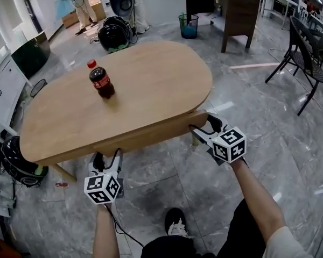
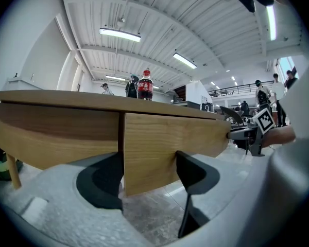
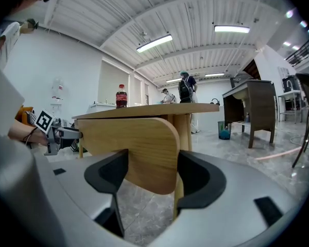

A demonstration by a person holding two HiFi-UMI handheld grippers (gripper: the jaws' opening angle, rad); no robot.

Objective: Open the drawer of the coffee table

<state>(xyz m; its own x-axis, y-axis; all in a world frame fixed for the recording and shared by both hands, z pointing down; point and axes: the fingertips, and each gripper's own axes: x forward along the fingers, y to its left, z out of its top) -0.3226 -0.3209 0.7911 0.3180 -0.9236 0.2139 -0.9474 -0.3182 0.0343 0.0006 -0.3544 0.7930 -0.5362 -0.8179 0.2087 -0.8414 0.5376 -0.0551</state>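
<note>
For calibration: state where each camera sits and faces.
Head view: on the person's head, facing steeply down at the coffee table; shows both forearms, left tool, right tool.
Left gripper view: on the left tool, facing the drawer front between its jaws; right tool at far right.
Right gripper view: on the right tool, facing the drawer's rounded end; left tool at left.
All share the cola bottle.

The coffee table point(image 1: 145, 85) has an oval top of light wood. Its drawer point(image 1: 151, 135) has a long front of the same wood and stands slightly proud of the apron. One end is clamped in the left gripper point(image 1: 106, 157), and the rounded end in the right gripper point(image 1: 202, 127).
</note>
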